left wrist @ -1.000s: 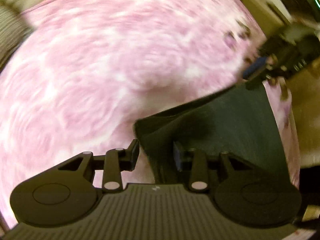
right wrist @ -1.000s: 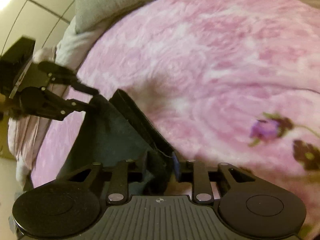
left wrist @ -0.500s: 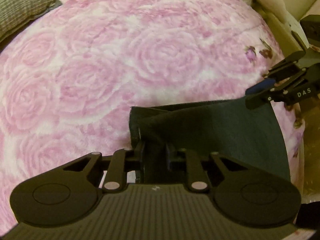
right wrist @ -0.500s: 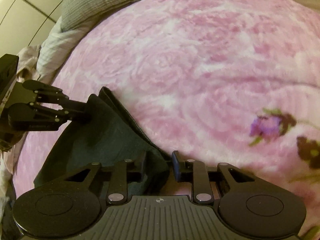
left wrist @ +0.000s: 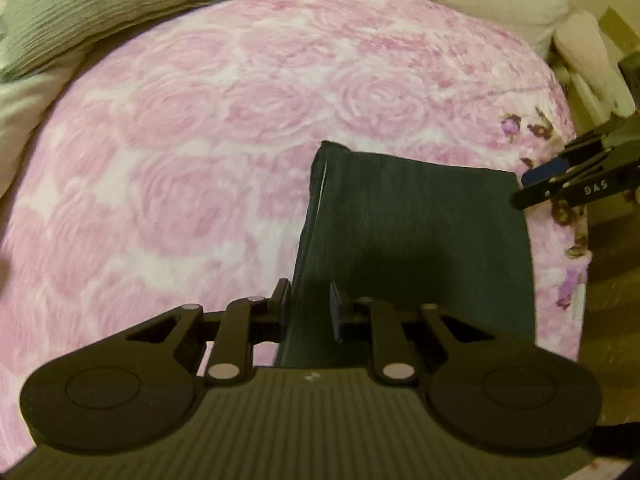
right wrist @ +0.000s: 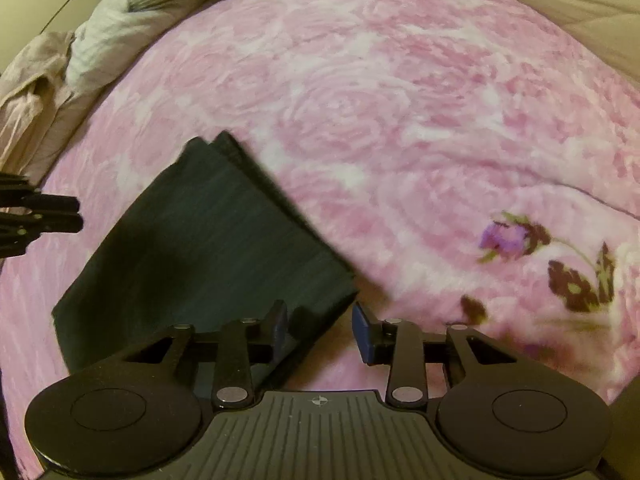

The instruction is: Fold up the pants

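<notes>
Presently the pants (left wrist: pixel 416 240), a dark flat rectangle with stacked layers along one edge, lie on the bed's pink rose blanket (left wrist: pixel 224 128) near its edge, apparently laid down as a finished fold. Left gripper (left wrist: pixel 308 308) and right gripper (right wrist: pixel 320 324): jaws parted, gripping nothing, each straddling a near corner of the cloth, probably a release. Pillows (left wrist: pixel 100 4) and crumpled bedding (right wrist: pixel 36 92) ring the blanket.

A pink rose-patterned blanket (left wrist: pixel 208 168) spreads ahead of both sets of jaws. Beyond it, far ahead and left of the left jaws, lies a grey-green ribbed pillow (left wrist: pixel 100 4). A crumpled pale cloth (right wrist: pixel 28 92) sits far left of the right jaws.
</notes>
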`<control>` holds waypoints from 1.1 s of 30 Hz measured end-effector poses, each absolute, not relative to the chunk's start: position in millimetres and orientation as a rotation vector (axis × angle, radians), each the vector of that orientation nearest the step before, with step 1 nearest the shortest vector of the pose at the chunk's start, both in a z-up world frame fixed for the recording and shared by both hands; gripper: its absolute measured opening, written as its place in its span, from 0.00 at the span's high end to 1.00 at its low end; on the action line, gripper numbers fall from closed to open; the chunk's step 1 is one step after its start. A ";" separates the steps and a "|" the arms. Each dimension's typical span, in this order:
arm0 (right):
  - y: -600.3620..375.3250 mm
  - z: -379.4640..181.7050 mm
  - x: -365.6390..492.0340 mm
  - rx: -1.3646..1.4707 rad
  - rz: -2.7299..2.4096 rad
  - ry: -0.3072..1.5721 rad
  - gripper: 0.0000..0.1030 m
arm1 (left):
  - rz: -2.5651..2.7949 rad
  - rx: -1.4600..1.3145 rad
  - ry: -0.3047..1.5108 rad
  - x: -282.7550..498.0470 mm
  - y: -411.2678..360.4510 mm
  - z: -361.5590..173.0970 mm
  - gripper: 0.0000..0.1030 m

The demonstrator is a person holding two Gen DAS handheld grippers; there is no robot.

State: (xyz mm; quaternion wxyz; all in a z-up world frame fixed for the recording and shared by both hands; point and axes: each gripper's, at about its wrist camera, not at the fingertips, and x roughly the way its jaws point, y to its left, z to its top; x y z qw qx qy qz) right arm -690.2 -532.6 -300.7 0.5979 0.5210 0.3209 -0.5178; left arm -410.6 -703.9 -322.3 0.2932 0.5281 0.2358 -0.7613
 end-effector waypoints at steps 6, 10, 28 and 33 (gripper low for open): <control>-505.4 -275.3 -655.7 1.106 -1.205 0.813 0.67 | -1.974 1.291 0.652 -361.9 -649.0 -296.8 0.84; -484.7 -263.0 -636.5 1.063 -1.203 0.844 0.66 | -1.936 1.236 0.690 -334.5 -614.3 -290.7 0.84; -459.6 -273.8 -634.8 0.326 -0.676 1.128 0.44 | -1.546 1.082 0.823 -326.1 -494.9 -327.1 0.80; -441.6 -318.5 -632.2 -0.166 -0.348 1.209 0.44 | -1.475 1.052 0.787 -381.7 -461.6 -343.5 0.70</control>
